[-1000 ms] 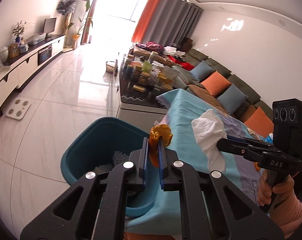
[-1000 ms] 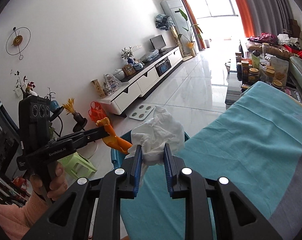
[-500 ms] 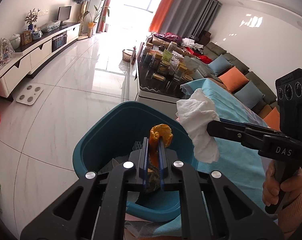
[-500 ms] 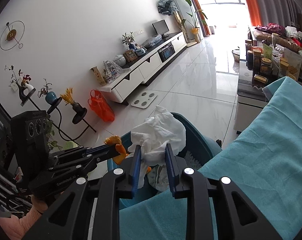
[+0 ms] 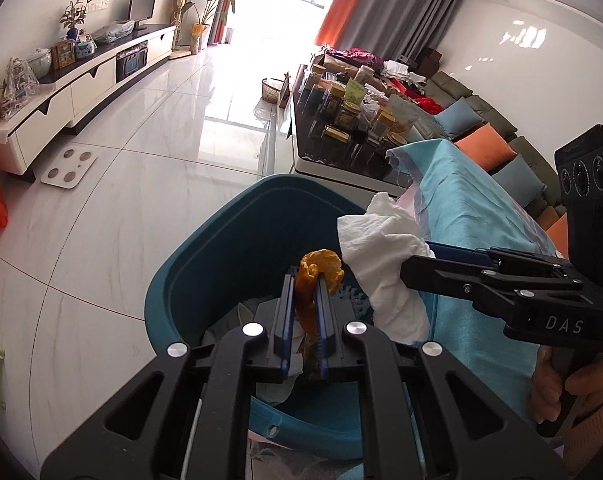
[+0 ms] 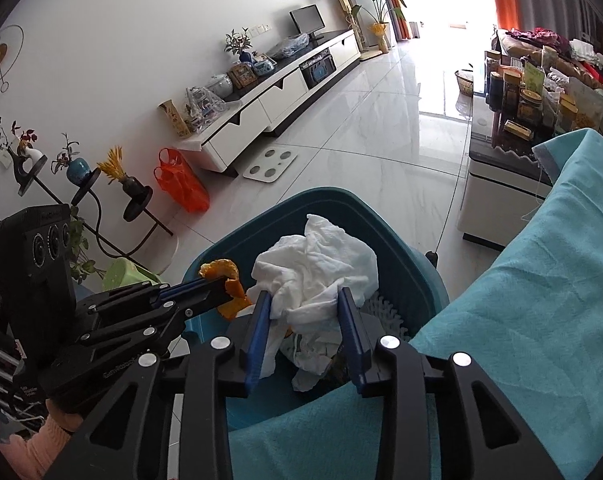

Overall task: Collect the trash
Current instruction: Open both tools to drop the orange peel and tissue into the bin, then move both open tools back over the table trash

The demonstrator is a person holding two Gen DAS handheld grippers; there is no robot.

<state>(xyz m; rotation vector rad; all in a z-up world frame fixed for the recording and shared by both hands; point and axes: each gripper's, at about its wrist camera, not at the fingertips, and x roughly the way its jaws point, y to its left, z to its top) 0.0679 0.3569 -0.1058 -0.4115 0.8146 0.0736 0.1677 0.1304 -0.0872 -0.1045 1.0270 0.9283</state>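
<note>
Left tool (image 5: 304,280) pinched curled, pitted orange peel (image 5: 319,270); right tool (image 6: 303,300) was opening around crumpled white tissue (image 6: 315,268) above the smooth teal bin (image 6: 397,248).

White letters "DAS" stand on the black body of the right tool (image 5: 421,264), seen from the left wrist view. Lettering on the left tool (image 6: 231,292) is too blurred to read.
</note>
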